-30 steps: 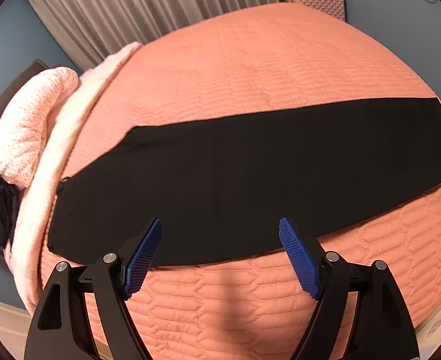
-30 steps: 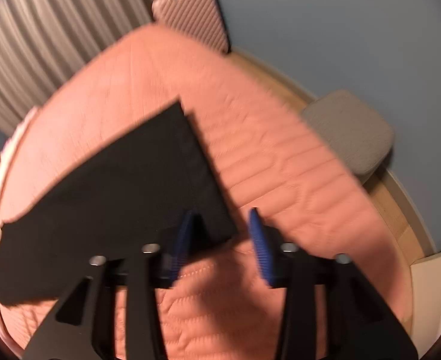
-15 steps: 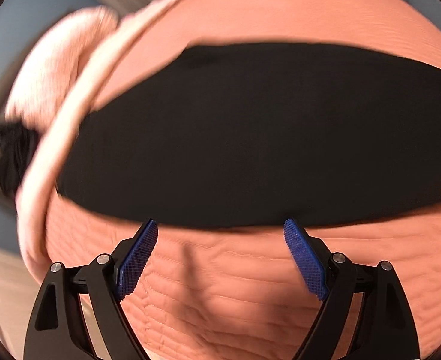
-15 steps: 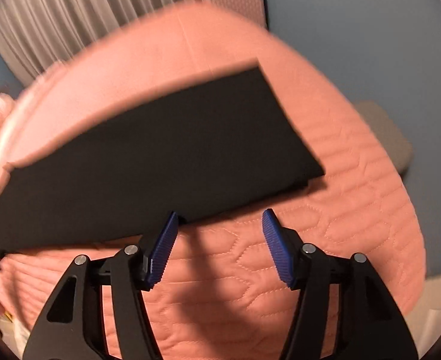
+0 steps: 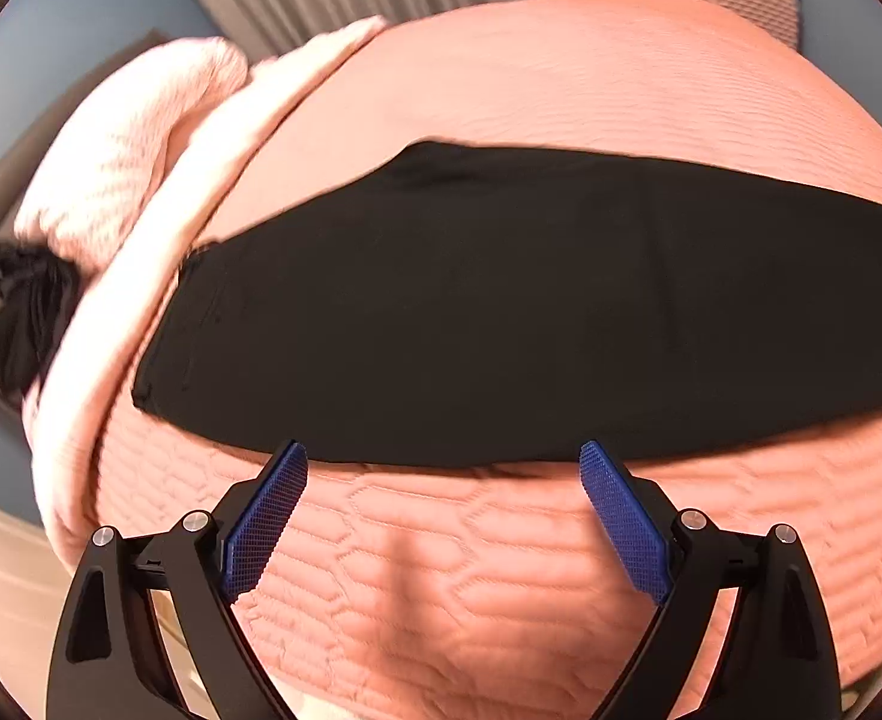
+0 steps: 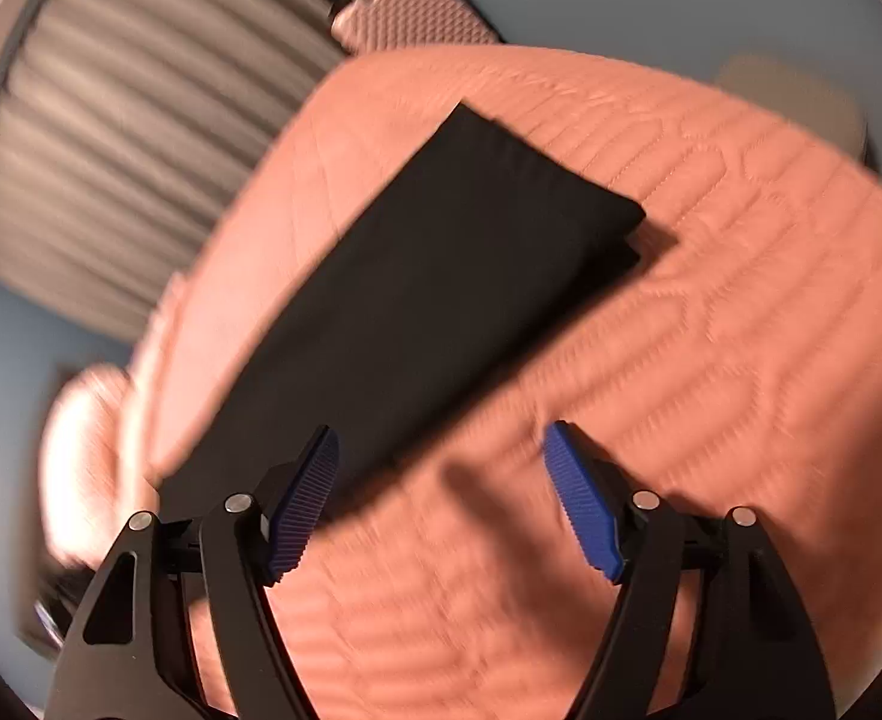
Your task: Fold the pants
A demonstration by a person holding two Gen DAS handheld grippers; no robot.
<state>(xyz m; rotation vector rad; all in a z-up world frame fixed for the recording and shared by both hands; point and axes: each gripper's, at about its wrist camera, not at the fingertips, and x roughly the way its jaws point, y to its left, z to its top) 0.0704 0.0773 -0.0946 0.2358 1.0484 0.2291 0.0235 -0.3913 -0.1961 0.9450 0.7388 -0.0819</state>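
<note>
We are over the bed (image 5: 561, 78), its salmon quilted cover filling most of both views and running under both tongs. Beyond it, far ahead of the tongs, hang grey curtains (image 6: 111, 138), with a pink suitcase (image 6: 417, 18) standing at the far edge of the bed.

The pants (image 5: 531, 312) lie flat on the cover as one long black band, already folded lengthwise leg upon leg. In the left view they stretch across the whole width just ahead of the left tongs (image 5: 444, 468); their near edge runs right at the tips of the blue pads (image 5: 264, 525), the waist end off to the left. In the right view the band runs away diagonally from the left pad up to the hem end (image 6: 537, 192), which lies ahead and slightly right of the right tongs (image 6: 441, 450) — two layers show at that corner.

To the left of the left tongs, along the bed's side, a pale pink blanket (image 5: 141, 180) lies bunched, and a small black cloth (image 5: 24, 312) hangs beside it.

The left tongs stand wide and their jaws are opening; only the cover and the pants' edge show between the pads, nothing is gripped. The right tongs are opening too — the left pad overlaps the pants' edge in the picture, yet the pads press on nothing. The right view is blurred.
</note>
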